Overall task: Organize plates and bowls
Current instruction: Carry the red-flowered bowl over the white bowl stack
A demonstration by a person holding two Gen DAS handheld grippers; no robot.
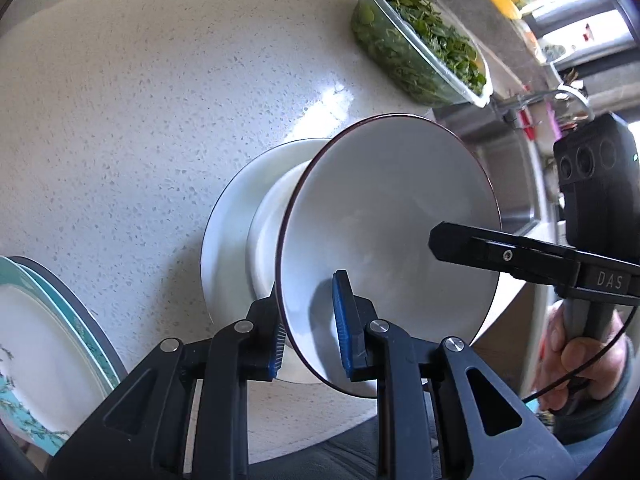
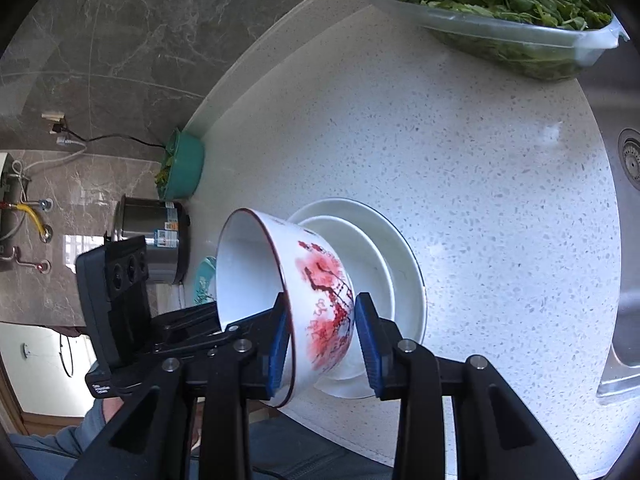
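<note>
White ceramic bowl with red blossom print (image 2: 320,300) tilted above stacked white plates (image 1: 228,240), rim pinched by left gripper (image 1: 310,328), wall clamped by right gripper (image 2: 322,340).

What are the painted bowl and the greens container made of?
Painted bowl: looks like glazed ceramic or porcelain, glossy white with red blossom decoration and a thin dark rim. Greens container: clear, probably plastic, since the leaves show through its thin, slightly cloudy walls; glass not excluded.
</note>
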